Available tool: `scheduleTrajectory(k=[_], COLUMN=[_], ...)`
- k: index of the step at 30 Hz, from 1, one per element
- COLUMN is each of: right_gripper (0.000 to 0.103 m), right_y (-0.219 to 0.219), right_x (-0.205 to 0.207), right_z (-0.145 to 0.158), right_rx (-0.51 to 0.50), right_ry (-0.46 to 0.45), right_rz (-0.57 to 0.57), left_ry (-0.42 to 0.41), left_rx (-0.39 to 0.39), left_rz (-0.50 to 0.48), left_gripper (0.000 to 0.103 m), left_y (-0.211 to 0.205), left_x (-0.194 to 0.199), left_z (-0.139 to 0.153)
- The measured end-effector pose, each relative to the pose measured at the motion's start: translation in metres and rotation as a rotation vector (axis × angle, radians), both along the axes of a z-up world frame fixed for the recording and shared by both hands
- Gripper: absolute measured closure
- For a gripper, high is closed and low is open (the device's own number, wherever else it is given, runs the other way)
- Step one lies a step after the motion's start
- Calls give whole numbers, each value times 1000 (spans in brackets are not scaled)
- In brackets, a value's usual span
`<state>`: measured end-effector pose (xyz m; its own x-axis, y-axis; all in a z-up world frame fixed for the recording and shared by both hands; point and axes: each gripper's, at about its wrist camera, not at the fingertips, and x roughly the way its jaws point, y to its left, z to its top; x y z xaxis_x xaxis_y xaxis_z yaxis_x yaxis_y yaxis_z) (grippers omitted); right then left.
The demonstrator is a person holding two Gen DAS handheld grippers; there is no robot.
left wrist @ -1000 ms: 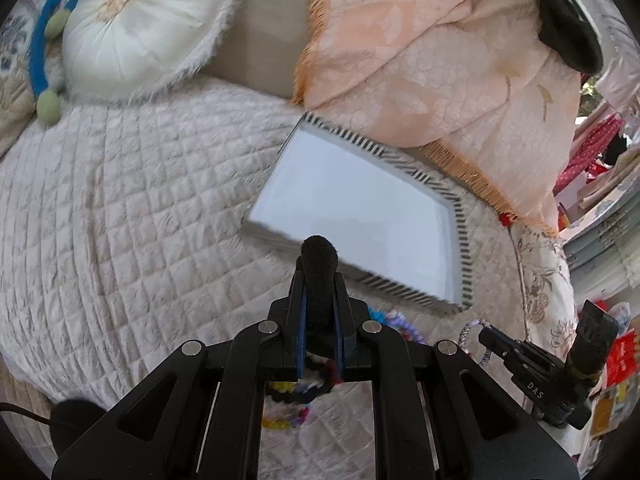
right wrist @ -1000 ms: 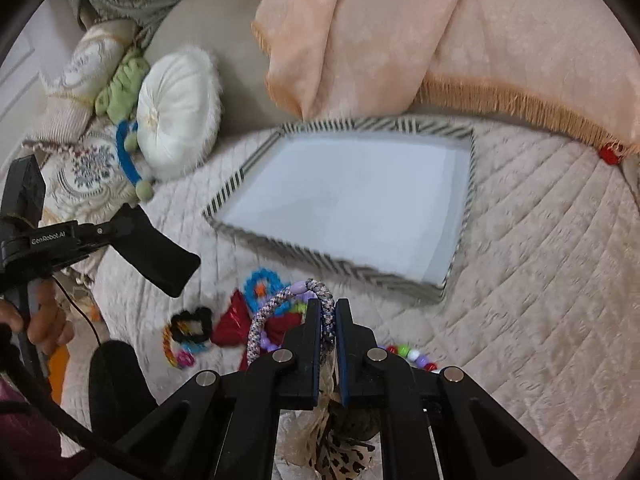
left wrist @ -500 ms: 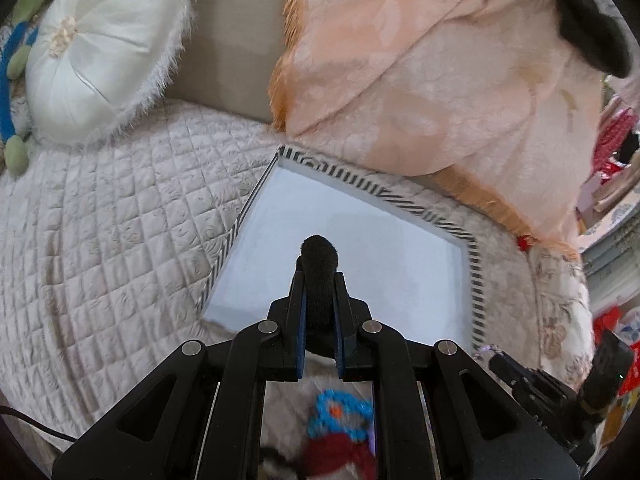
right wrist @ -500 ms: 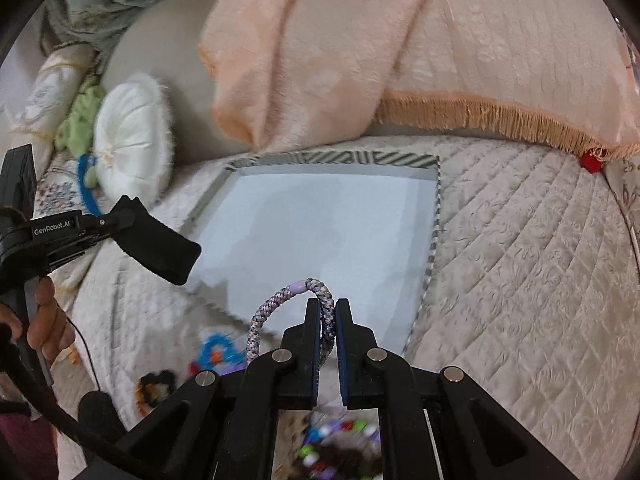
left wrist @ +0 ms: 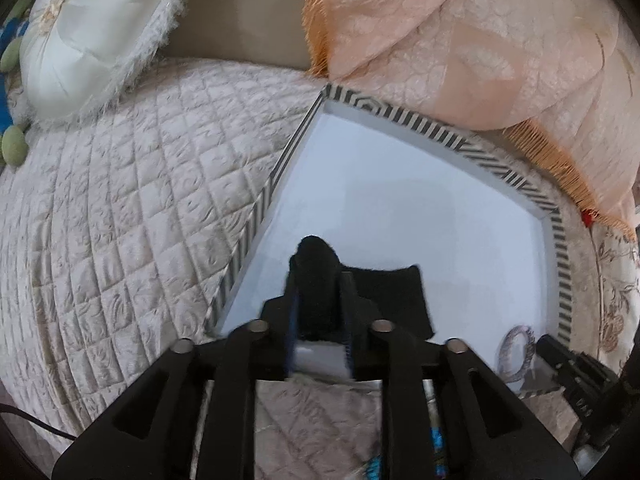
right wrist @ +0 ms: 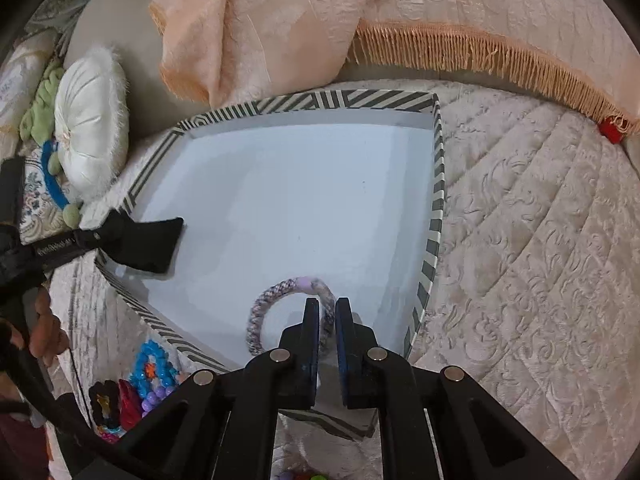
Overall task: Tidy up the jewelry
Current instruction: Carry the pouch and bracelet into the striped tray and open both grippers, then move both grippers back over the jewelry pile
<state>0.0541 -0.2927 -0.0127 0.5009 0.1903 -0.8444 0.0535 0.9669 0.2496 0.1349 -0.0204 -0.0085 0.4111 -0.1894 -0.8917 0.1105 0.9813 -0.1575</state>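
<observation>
Jewelry going into the tray on the bed

Bracelet [right wrist: 292, 312], a purple and grey rope ring, sits between the fingers of the right gripper [right wrist: 327, 336], low inside the tray [right wrist: 438, 184] near its front right corner. The fingers look a little apart, so I cannot tell if they grip it or have let go. The left gripper [left wrist: 318, 300] holds a black fuzzy hair band [left wrist: 316, 276] tight, over the tray's left front corner, likely so both pieces can drop in side by side. More bright beads [right wrist: 154, 372] wait on the bed [right wrist: 540, 240] just outside the tray's front left edge. White writing on the left gripper's handle is too blurry to read.
</observation>
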Motion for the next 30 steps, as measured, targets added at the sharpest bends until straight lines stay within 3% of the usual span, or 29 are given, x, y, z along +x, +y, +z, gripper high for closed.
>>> scheduleTrajectory(k=[2, 8, 11, 21, 30], right_gripper=[95, 80, 78, 77, 76], right_y=[-2, -11, -12, 16, 46], right_x=[-2, -18, -28, -72, -113], right_z=[1, 11, 25, 64, 83], right_rx=[-3, 54, 70, 12, -9], right_ry=[3, -35, -72, -137, -169], right_rz=[-4, -23, -35, -46, -38], left_ry=[18, 9, -6, -159, -252], left_rx=[-6, 1, -10, 47, 79], left_rz=[3, -7, 0, 13, -1], left_gripper=[64, 62, 56, 55, 55], left_y=[4, 8, 10, 18, 23], left_x=[-4, -19, -28, -80, -135], left_z=[-6, -4, 7, 58, 83])
